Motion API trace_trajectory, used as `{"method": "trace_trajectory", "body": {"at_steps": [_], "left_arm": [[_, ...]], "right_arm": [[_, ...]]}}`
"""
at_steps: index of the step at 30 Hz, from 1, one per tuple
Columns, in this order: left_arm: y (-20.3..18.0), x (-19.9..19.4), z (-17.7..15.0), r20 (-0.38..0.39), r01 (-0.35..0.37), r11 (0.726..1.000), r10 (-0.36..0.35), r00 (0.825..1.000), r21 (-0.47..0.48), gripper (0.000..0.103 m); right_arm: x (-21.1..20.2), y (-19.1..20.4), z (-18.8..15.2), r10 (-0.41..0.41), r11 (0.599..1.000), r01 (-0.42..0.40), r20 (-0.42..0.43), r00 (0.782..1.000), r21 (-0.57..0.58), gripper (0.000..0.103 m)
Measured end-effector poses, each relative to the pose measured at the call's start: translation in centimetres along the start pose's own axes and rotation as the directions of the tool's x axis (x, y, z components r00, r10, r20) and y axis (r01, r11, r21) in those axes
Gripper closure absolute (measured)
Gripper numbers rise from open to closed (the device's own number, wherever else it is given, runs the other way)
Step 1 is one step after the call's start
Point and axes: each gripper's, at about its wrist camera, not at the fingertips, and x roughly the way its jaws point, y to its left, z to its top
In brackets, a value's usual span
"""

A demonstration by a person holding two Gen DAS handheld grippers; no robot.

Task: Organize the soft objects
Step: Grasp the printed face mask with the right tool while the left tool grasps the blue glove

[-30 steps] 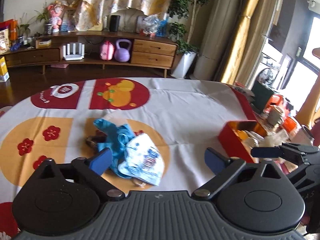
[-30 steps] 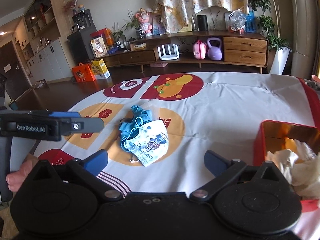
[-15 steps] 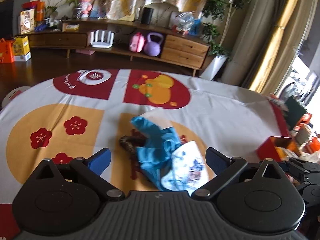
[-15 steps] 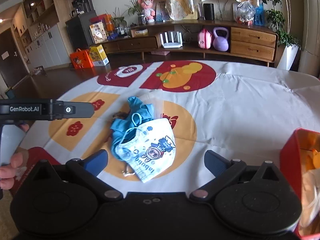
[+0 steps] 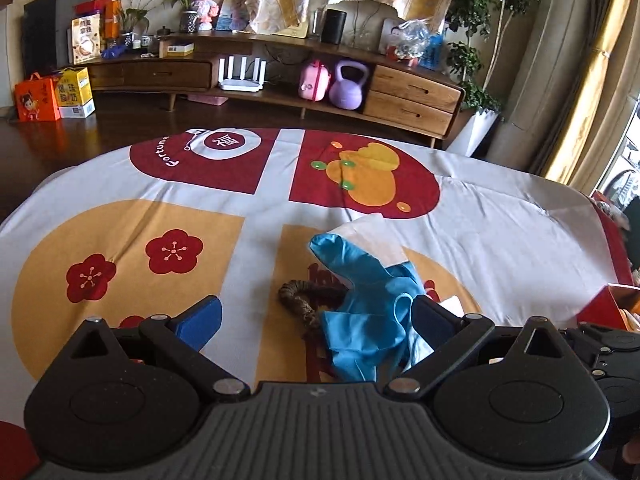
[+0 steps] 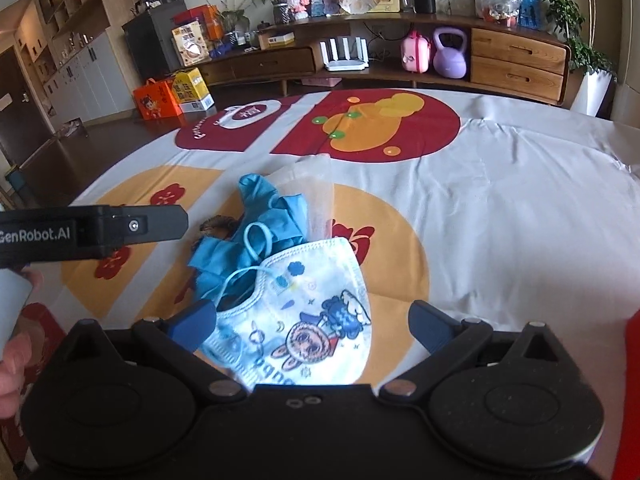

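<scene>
A small pile of soft things lies on the patterned tablecloth. It holds a crumpled blue glove (image 5: 360,292), a brown braided loop (image 5: 298,300) and a white child's face mask (image 6: 304,320) with a cartoon print. A thin clear bag (image 6: 316,196) sits at the pile's far side. My left gripper (image 5: 316,314) is open, low over the cloth, with the glove and loop between its blue fingers. My right gripper (image 6: 314,322) is open too, its fingers on either side of the mask's near edge. Neither holds anything.
A red box (image 5: 618,304) with some contents stands at the table's right edge. The left gripper's body (image 6: 120,228) and a hand show left of the pile. Beyond the table (image 5: 500,216) are dark floor, a low wooden sideboard (image 5: 408,88) and curtains.
Both grippers have come forward and down to the pile, which now looks larger. The right one swung left, away from the red box. Both stayed open.
</scene>
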Motion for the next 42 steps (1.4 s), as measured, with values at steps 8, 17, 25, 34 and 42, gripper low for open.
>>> {"method": "trace_trajectory", "body": {"at_steps": [8,17,25,34,42], "left_arm": [[-0.2,1.5,0.2,0.007,-0.027,1.0,0.027,1.0,-0.008,0.002],[-2.3,4.2,0.5,-0.033,0.023,1.0,-0.023,0.999,0.018,0.002],[-3.9,6.7,0.9,-0.073,0.035,0.999,-0.033,0.997,0.021,0.005],[-4.4,7.0,0.4,-0.082,0.047,0.997,-0.043,0.996,0.053,0.044],[-3.9,6.5,0.4,-0.094,0.085,0.996,-0.083,0.992,0.012,0.07]], "right_arm": [[2.3,0.5,0.4,-0.023,1.0,0.023,-0.028,0.999,0.005,0.001],[3.0,1.2,-0.1,-0.052,0.998,0.051,-0.031,0.998,-0.048,0.001],[2.9,1.6,-0.5,-0.063,0.994,0.061,-0.018,0.998,-0.091,0.008],[2.5,1.3,-0.6,-0.079,0.992,0.079,0.003,0.997,-0.099,0.024],[2.1,0.7,-0.7,-0.099,0.991,0.101,0.022,0.995,-0.087,0.044]]}}
